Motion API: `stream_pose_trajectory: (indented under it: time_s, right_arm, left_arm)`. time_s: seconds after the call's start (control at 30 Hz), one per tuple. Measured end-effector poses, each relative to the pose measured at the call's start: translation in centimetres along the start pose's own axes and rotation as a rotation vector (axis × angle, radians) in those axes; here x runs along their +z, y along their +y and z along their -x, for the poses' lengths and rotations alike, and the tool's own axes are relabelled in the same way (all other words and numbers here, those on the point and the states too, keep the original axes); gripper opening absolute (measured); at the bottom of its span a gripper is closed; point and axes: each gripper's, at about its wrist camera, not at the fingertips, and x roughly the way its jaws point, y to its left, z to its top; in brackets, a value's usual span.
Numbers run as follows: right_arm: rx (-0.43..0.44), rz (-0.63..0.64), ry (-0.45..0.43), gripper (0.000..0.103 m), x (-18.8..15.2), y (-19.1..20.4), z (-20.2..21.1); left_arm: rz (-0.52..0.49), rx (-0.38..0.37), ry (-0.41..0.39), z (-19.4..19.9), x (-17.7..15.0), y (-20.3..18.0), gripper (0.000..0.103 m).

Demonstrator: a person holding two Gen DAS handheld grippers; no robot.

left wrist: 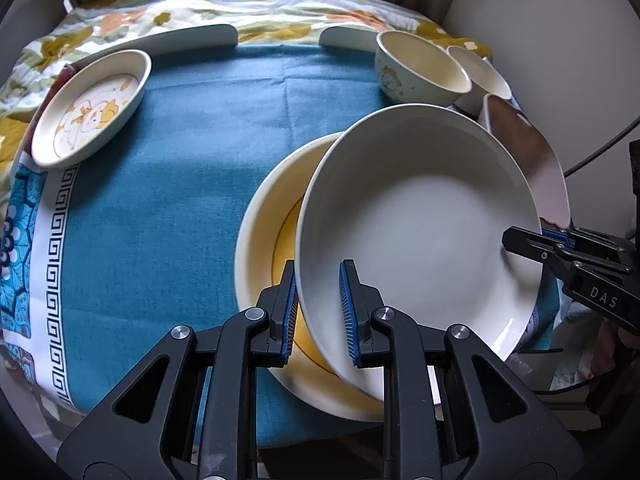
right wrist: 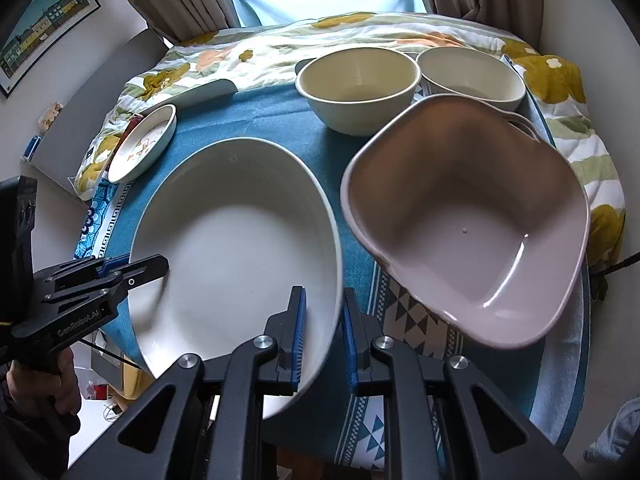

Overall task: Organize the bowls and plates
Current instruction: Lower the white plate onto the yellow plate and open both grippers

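1. Barely begun, by the look of the table: found no finished pile anywhere on the cloth (left wrist: 180, 200).
2. Found white plate (left wrist: 420, 220) tilted over yellow plate (left wrist: 260, 248), overlapping it but off to the right, not yet nested flat.
3. Noted left gripper (left wrist: 320, 276) astride the plate's near-left rim, one pad outside the wall and one inside, jaws narrowly apart; could not tell whether truly clamped on it.
4. Noted right gripper (right wrist: 324, 300) likewise astride the opposite rim, jaws a little apart around the wall; could not tell the pinch there either.
5. Judged the step in hand as settling white plate onto yellow plate, so counted the plate stack as half made at best.
6. Saw pink bowl (right wrist: 472, 232) sitting askew just right of the plates, with cream bowl (right wrist: 356, 80) and pale bowl (right wrist: 472, 72) side by side behind it, none nested.
7. Saw dish (left wrist: 92, 108) alone at the far left edge, well apart from the rest.
8. Reckoned as left: seating the plate, gathering the three bowls, placing the dish.
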Motion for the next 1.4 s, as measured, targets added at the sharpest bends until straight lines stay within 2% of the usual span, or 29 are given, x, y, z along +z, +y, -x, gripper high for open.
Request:
stream_pose_trajectory:
  time_s: [0.27,0.47,0.67,1.03,1.4]
  right_arm:
    - [-0.016,0.011,-0.003,0.016,-0.1,0.3,-0.4]
    - [-0.026,0.003,0.001,0.016,-0.1,0.3,-0.7]
    - [-0.055,0.019,-0.013,0.016,-0.3,0.6,-0.9]
    - [-0.088,0.028,-0.019,0.016,-0.4,1.0,-1.1]
    - [-0.16,0.092,-0.028,0.016,-0.6,2.2,-1.4]
  left_arm:
    - [-0.053,0.061,0.057,-1.6,-0.3,-0.2,0.018]
    - [-0.082,0.081,0.054,-1.6,-0.5,-0.5,0.018]
    - [-0.218,0.238,0.016,-1.6,-0.8,-2.7,0.018]
    - [-0.317,0.36,-0.025,-1.6,-1.5,-4.0,0.018]
    - [-0.316,0.379,-0.035,-1.3,-1.5,-3.7,0.018]
